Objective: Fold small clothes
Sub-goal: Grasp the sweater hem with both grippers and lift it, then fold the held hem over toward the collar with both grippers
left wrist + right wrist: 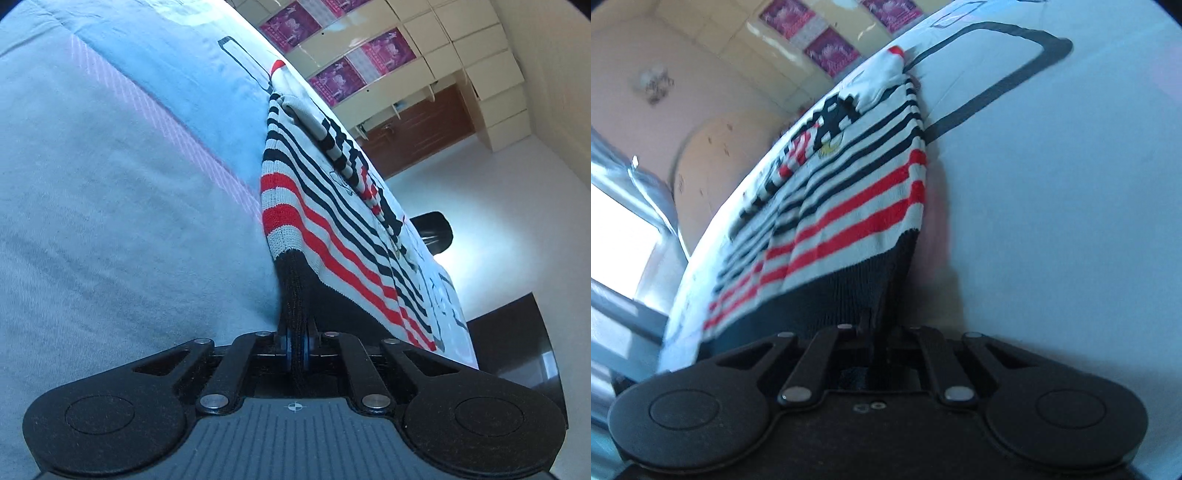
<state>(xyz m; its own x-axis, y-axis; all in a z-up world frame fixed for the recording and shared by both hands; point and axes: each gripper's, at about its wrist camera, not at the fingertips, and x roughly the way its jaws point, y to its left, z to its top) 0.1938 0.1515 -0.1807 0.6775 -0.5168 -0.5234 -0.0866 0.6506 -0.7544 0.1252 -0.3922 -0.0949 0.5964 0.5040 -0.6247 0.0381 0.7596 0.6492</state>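
Note:
A small knitted sweater (332, 192) with white, navy and red stripes and a dark ribbed hem lies on a pale blue bedsheet (110, 184). My left gripper (295, 343) is shut on the dark hem at one corner. In the right wrist view the same sweater (857, 192) stretches away from me, and my right gripper (879, 332) is shut on the hem at the other corner. The hem is lifted off the sheet between the two grippers. The sleeves lie folded over the sweater's body.
The bedsheet (1052, 221) carries black outline prints and a faint pink stripe. A black object (434, 229) shows beyond the bed's edge. Cabinets with pink posters (340, 77) line the far wall. A window (617, 240) shows at the left.

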